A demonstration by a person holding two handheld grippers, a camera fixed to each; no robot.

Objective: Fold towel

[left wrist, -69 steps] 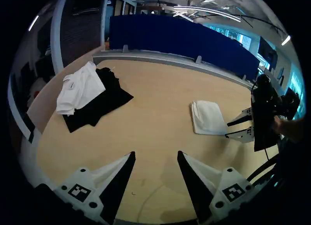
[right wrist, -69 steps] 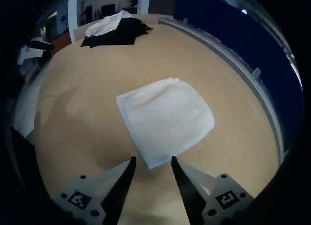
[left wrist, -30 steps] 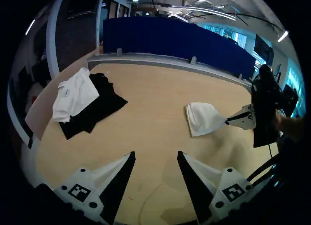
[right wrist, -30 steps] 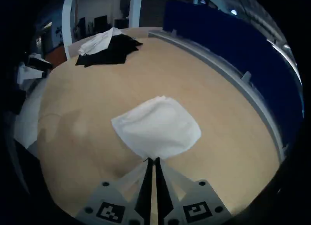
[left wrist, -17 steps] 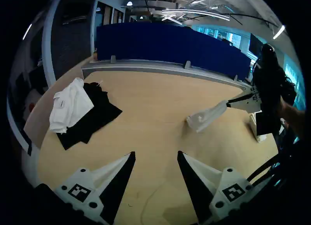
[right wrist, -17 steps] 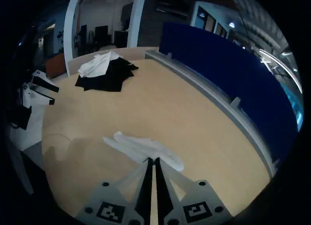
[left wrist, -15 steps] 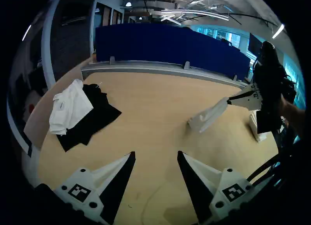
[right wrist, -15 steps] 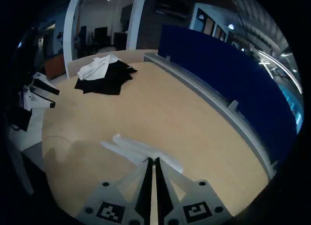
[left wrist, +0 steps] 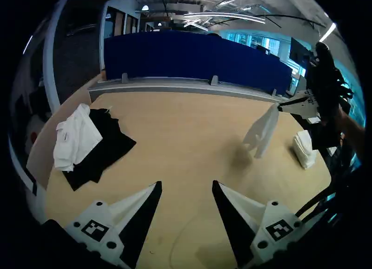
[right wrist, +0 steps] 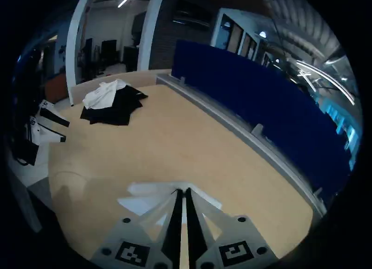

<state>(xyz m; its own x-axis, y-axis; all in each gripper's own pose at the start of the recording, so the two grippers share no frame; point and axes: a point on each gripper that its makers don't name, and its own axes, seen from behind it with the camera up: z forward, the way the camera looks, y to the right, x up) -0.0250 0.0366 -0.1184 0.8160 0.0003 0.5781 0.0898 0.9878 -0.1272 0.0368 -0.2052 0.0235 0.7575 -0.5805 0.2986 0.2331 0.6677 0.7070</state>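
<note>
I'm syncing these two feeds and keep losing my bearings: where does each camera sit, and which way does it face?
Left gripper view: on the left hand-held gripper, low over the table, facing the blue partition; its own open fingers and, far right, the person's arm show.
Right gripper view: on the right hand-held gripper, held higher, facing along the table toward the clothes pile; its own shut fingers pinch the towel.
Shared: table, partition, clothes pile, towel, and each shows the other gripper.
</note>
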